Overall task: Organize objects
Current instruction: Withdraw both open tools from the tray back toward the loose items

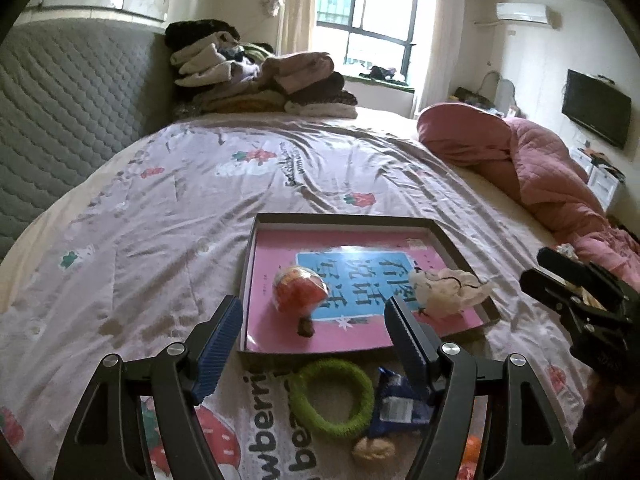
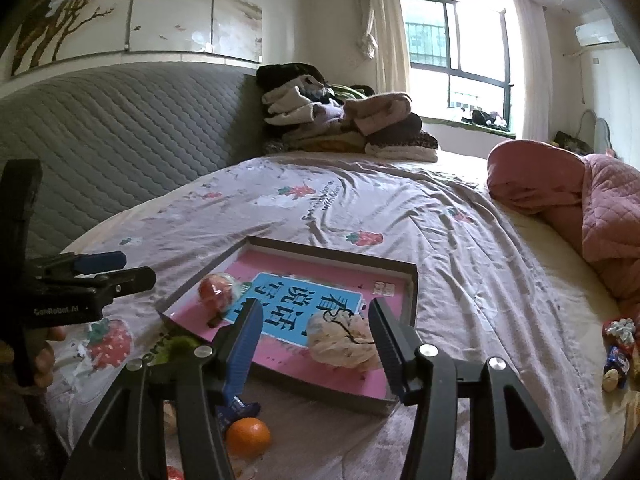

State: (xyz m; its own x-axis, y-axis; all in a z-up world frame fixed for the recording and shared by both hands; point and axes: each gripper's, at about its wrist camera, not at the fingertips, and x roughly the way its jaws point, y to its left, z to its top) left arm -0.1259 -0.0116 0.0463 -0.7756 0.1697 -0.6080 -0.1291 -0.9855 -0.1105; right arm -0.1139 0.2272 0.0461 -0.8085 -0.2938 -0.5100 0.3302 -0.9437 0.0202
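A shallow dark-rimmed tray (image 1: 344, 219) (image 2: 340, 253) lies on the bed with a pink book (image 1: 276, 252) (image 2: 260, 265) flat inside it. On the book rest a red wrapped ball (image 1: 298, 290) (image 2: 216, 288), a cream scrunchie (image 1: 448, 286) (image 2: 344, 338) and a small brown bit (image 1: 306, 326). My left gripper (image 1: 316, 320) (image 2: 132, 268) hovers open above the tray's near edge. My right gripper (image 2: 316, 308) (image 1: 536, 268) hangs open over the scrunchie, not touching it. Before the tray lie a green hair ring (image 1: 330, 396) (image 2: 180, 346), a blue packet (image 1: 400, 404) (image 2: 236, 404) and an orange (image 2: 248, 436) (image 1: 472, 446).
A beige nut-like lump (image 1: 372, 448) sits by the packet. Small wrapped snacks (image 2: 618, 346) lie at the bed's right edge. A pink quilt (image 1: 540, 160) is heaped at the right, folded clothes (image 1: 260, 80) at the back, a grey padded headboard (image 1: 72, 100) on the left.
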